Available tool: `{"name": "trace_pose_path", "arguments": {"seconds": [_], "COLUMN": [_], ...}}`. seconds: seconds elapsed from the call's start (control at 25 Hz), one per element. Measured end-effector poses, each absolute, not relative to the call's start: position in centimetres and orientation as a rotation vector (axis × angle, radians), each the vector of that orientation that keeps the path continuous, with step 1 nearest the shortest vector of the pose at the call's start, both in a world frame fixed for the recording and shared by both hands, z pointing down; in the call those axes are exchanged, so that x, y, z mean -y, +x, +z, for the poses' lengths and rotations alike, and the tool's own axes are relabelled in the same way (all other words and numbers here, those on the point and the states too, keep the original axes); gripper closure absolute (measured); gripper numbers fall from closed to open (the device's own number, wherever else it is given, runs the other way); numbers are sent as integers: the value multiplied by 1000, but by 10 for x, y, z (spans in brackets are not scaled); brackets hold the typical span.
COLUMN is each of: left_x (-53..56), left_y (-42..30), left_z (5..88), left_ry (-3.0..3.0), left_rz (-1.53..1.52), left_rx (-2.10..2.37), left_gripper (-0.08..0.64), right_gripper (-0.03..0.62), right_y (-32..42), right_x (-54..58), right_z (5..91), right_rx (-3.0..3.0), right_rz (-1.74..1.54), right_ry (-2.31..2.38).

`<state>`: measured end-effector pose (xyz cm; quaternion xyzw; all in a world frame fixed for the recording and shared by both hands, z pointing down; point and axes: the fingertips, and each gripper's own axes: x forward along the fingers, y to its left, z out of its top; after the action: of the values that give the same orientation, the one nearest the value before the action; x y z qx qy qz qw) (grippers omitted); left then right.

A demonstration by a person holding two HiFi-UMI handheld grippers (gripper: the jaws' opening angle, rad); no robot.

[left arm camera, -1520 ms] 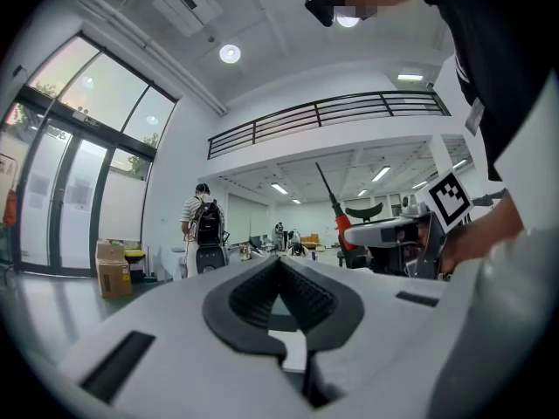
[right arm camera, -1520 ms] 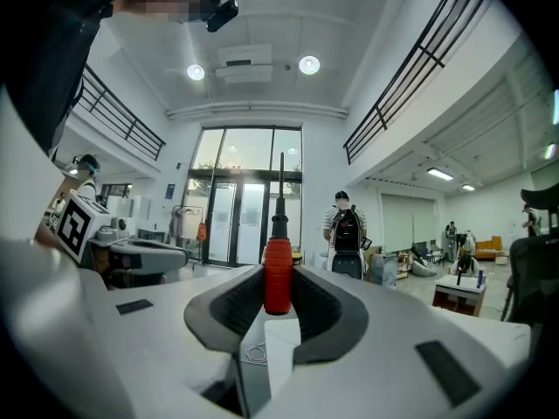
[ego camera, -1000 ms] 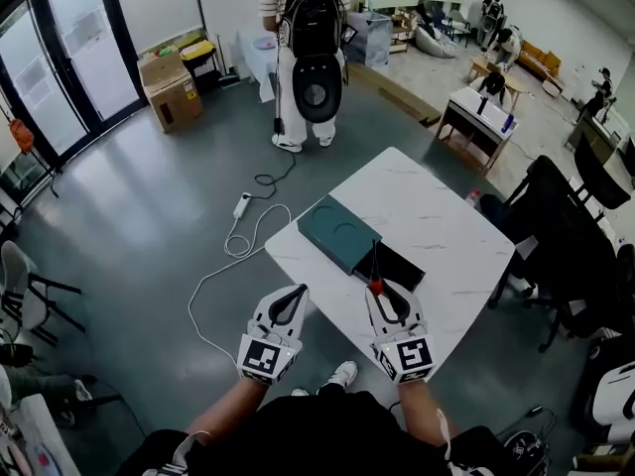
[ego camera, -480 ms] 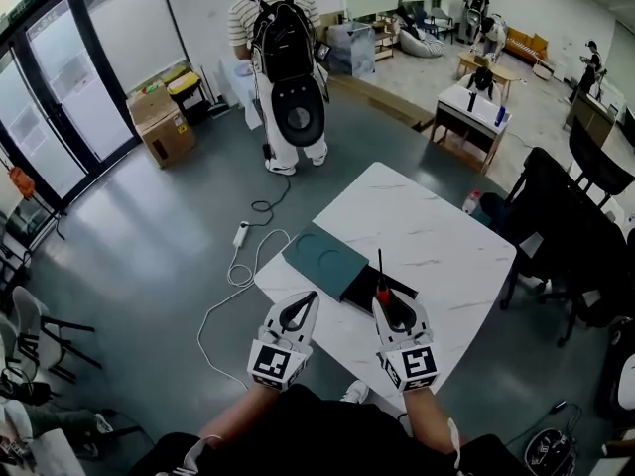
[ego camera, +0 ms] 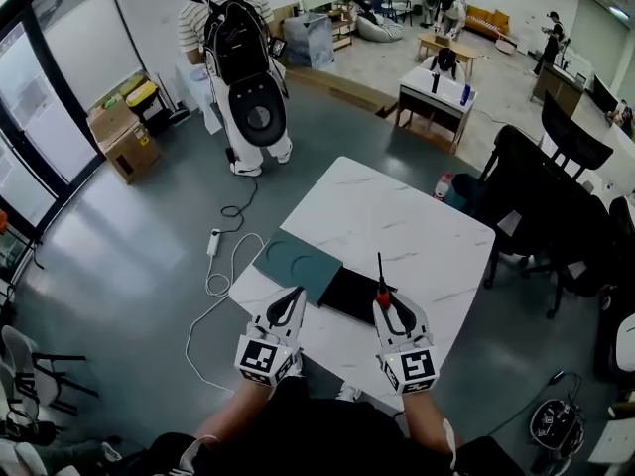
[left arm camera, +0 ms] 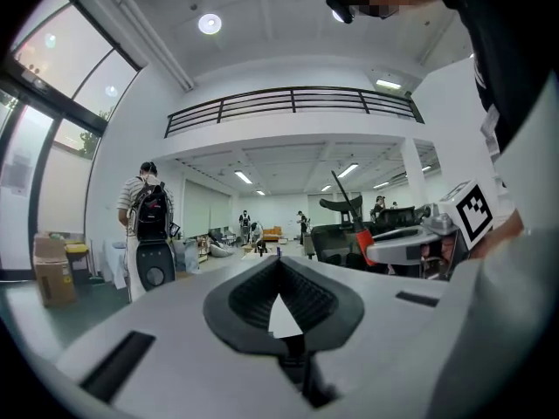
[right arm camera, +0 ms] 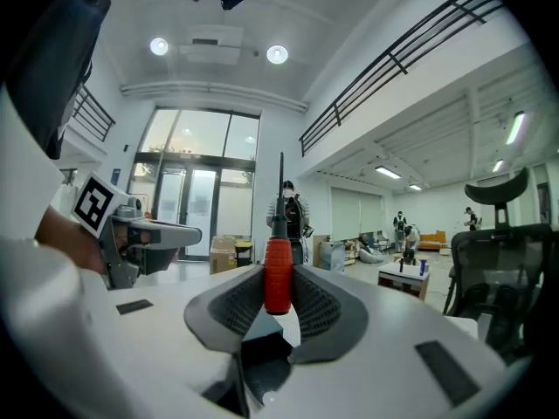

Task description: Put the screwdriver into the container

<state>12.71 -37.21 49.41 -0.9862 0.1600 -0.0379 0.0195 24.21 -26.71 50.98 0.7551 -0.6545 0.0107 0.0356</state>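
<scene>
My right gripper (ego camera: 384, 299) is shut on a screwdriver (ego camera: 381, 288) by its red handle (right arm camera: 278, 273); the thin black shaft points up and away from me. It hangs over the near right edge of the black open container (ego camera: 349, 294) on the white marble table (ego camera: 417, 231). A teal lid (ego camera: 297, 263) lies against the container's left side. My left gripper (ego camera: 296, 295) hovers at the table's near left edge, jaws together with nothing in them. In the left gripper view the left gripper (left arm camera: 279, 264) has the screwdriver (left arm camera: 362, 236) to its right.
A person with a black backpack (ego camera: 238, 58) stands on the grey floor beyond the table. A white cable and power strip (ego camera: 213, 242) lie to the table's left. Black office chairs (ego camera: 541, 191) crowd its right side. Cardboard boxes (ego camera: 121, 137) sit far left.
The head view has swung, so the table and room sit differently in the picture. Both grippers keep their places at the table's near edge. The screwdriver stays upright in the right grip.
</scene>
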Motion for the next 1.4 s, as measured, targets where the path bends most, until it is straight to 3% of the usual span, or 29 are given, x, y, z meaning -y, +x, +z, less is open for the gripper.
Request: {"name": "trace_pose_path", "arguments": {"seconds": [0.44,1.4], "left_x": [414,450], "left_y": [153,150], "left_z": [508,537], "left_ry": [-3087,-3164], "left_rz": [-142,-183], "left_rx": [-300,-198], "left_gripper": [555,555], "right_gripper": [482,482], "right_y": [261,271], "right_x": [288,294], "right_z": [539,734], "right_rx": [1748,1356], "right_rz": [42,332], "right_ry": [2357,1371]}}
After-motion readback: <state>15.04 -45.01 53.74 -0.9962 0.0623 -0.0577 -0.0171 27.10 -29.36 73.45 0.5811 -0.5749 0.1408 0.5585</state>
